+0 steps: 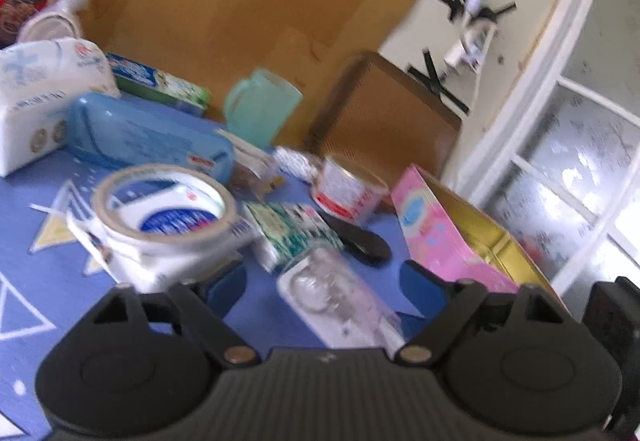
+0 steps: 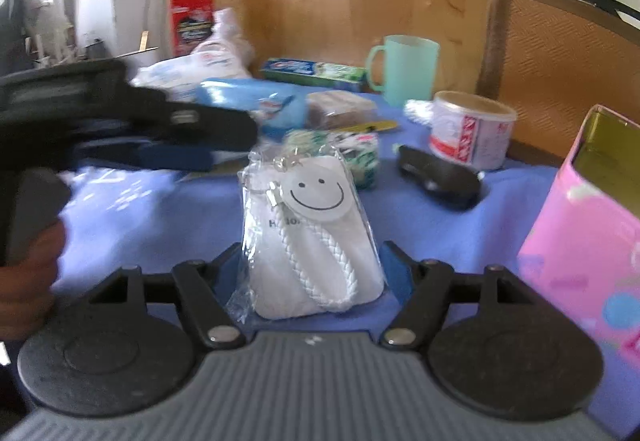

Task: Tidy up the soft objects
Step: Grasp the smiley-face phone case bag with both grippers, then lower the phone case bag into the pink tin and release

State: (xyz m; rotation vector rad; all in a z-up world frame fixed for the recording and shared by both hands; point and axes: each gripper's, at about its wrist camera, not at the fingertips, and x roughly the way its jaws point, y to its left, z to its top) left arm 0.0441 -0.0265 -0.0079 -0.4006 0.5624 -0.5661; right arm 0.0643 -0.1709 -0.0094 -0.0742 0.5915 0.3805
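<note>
Little of the writing can be read: the white pouch (image 2: 316, 241) in its clear wrapper shows a round tag with a drawn smiling face and a few blurred letters beneath it, the toothpaste box (image 2: 314, 70) at the back carries blue and green print too soft to make out, and the red-and-white tin (image 2: 472, 131) and the tall red packet (image 2: 191, 21) are lettered but illegible. The right gripper (image 2: 314, 273) points down at the blue cloth (image 2: 420, 217), its blue pads spread to either side of the wrapped pouch, which lies flat on the cloth between them with a white braided strap across its front; whether the pads touch the wrapper cannot be told, though no pinch shows. The left gripper (image 1: 324, 287) hangs low over the same cloth with its jaws spread, and the pouch (image 1: 336, 293) is seen lying just ahead between its tips, not pressed. In the right wrist view that left gripper (image 2: 172, 153) reaches in from the left, held by a hand (image 2: 28, 273). A roll of tape (image 1: 164, 209) sits on a white box nearby. The pink box (image 1: 452, 237) stands open beside the pouch, its gold inside showing nothing. A teal mug (image 1: 262, 107) stands at the back; its contents cannot be seen.
</note>
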